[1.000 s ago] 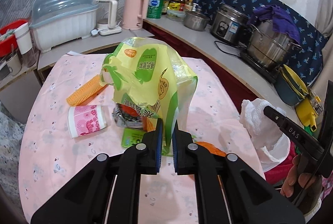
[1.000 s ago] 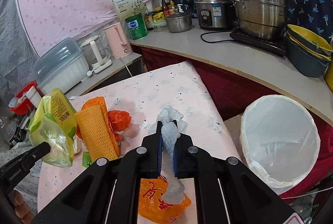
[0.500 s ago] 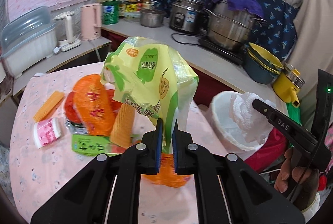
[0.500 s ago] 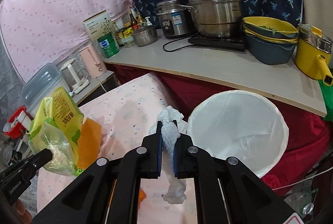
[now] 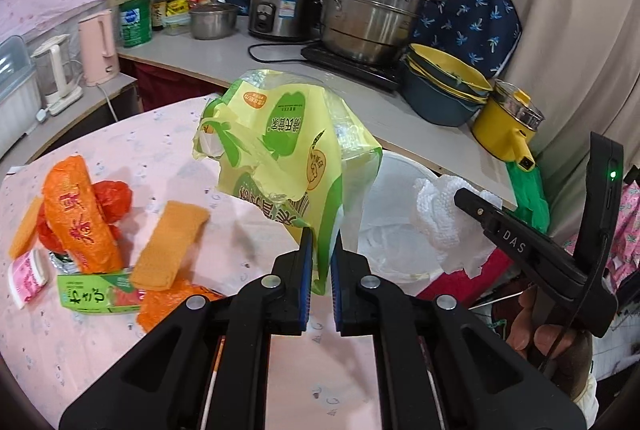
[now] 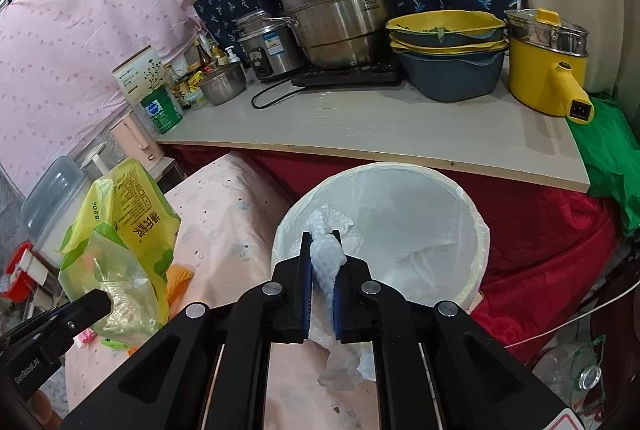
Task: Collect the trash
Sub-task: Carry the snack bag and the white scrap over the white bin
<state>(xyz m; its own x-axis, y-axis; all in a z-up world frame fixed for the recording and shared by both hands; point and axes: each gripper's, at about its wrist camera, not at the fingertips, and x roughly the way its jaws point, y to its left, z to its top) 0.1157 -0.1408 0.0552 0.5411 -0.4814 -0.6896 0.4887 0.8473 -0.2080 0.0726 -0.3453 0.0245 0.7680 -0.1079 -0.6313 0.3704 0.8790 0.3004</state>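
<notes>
White tissue wad (image 6: 326,262) is pinched in the right gripper (image 6: 322,282), hanging right over the lined bin (image 6: 476,230). Left gripper (image 5: 320,262) clamps the yellow-green bag (image 5: 280,150) just beside the bin. Looks like the drop-off step, so next: spread the right jaws over the bin.

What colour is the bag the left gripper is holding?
Yellow-green with clear panels: the snack bag in the left gripper, best seen in the left wrist view.

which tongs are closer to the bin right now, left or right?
Right. The right tongs, shut on a white tissue, sit at the near rim of the bin. The left tongs, shut on a green bag, are over the table beside it.
</notes>
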